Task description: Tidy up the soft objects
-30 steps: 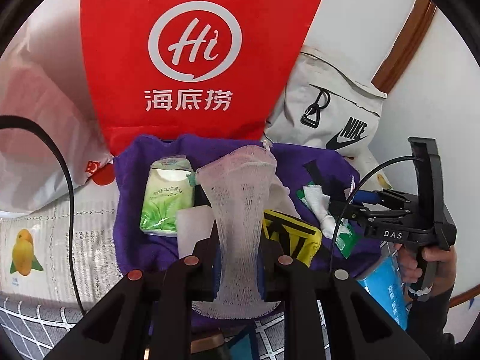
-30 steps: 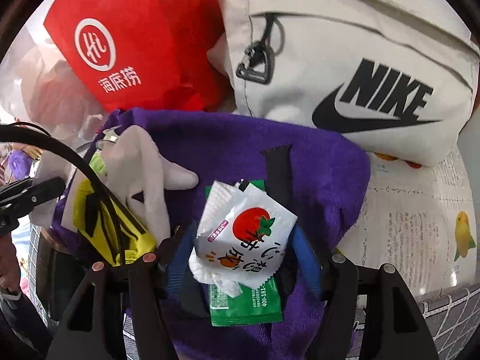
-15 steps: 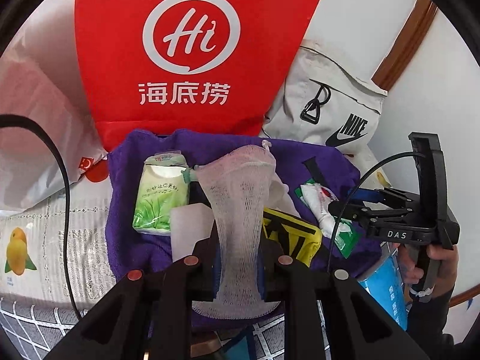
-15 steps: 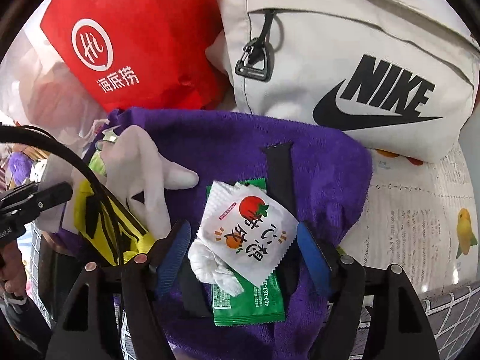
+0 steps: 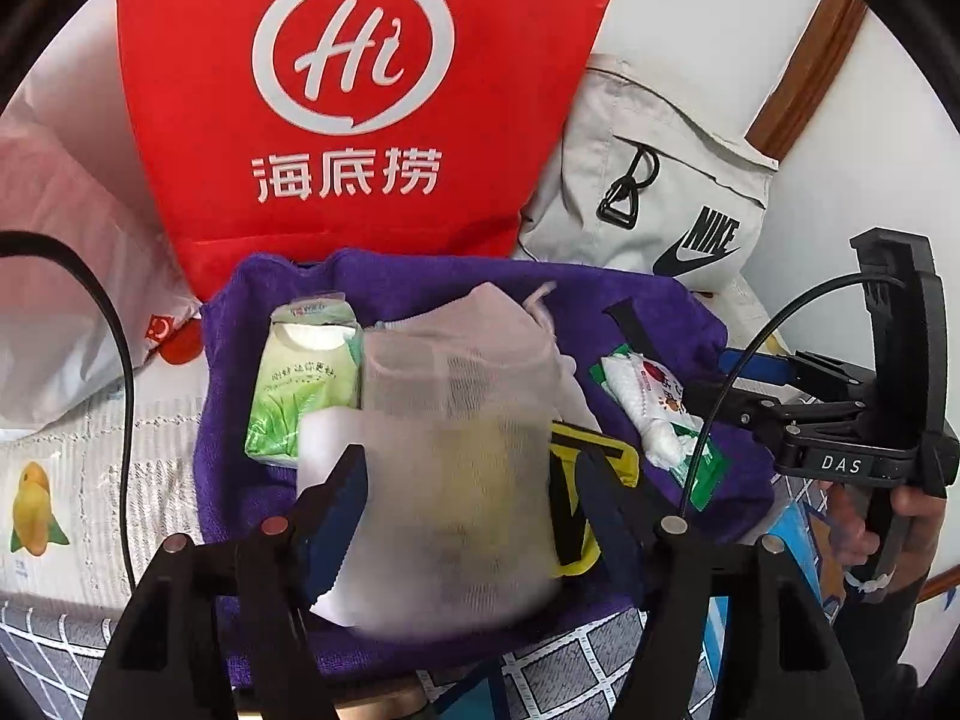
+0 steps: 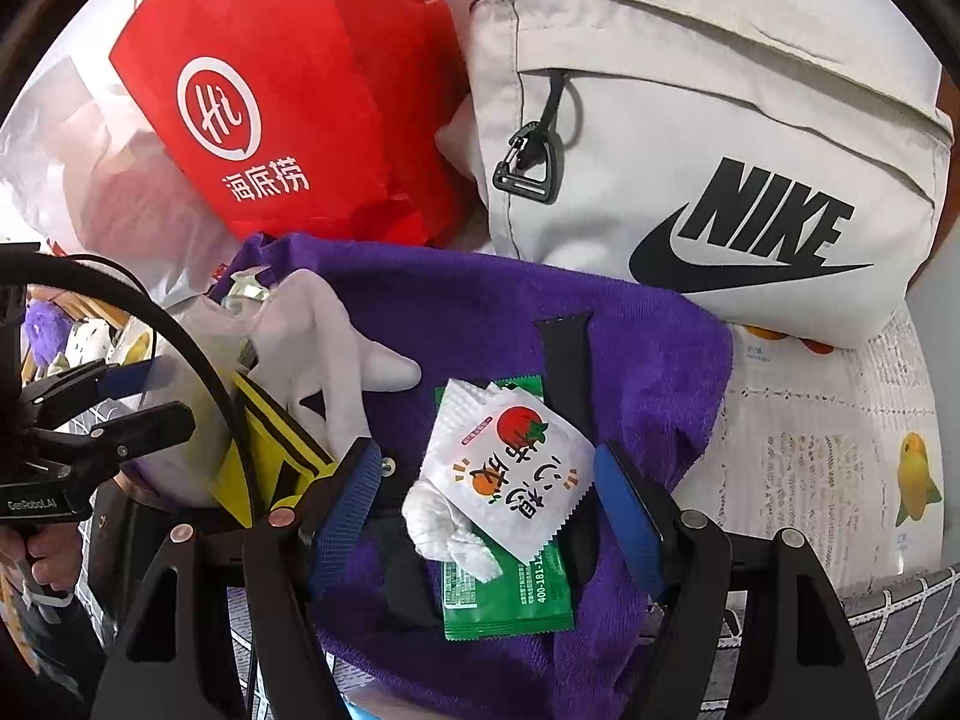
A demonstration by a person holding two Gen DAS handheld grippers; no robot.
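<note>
On a purple towel (image 5: 420, 288) lie several soft things. In the left wrist view my left gripper (image 5: 471, 510) is opening. A white mesh pouch (image 5: 456, 450) sits blurred and loose between its fingers, no longer pinched. Beside the pouch are a green tissue pack (image 5: 300, 390) and a yellow-and-black packet (image 5: 576, 480). In the right wrist view my right gripper (image 6: 486, 504) stands open around a white sachet with a tomato picture (image 6: 504, 474). The sachet rests on a green packet (image 6: 510, 594), and the pads do not press it. A white glove (image 6: 336, 348) and a black strap (image 6: 570, 360) lie further back.
A red paper bag (image 5: 360, 90) and a beige Nike bag (image 6: 720, 120) stand against the wall behind the towel. A white plastic bag (image 5: 60, 300) lies at the left. A fruit-print cloth (image 6: 840, 450) covers the surface around the towel. A hand (image 5: 900, 516) holds the right gripper's handle.
My left jaws have sprung apart and the mesh pouch, pinched tight before, has spread out and blurred. My right jaws have widened off the tomato sachet, which stays on the towel.
</note>
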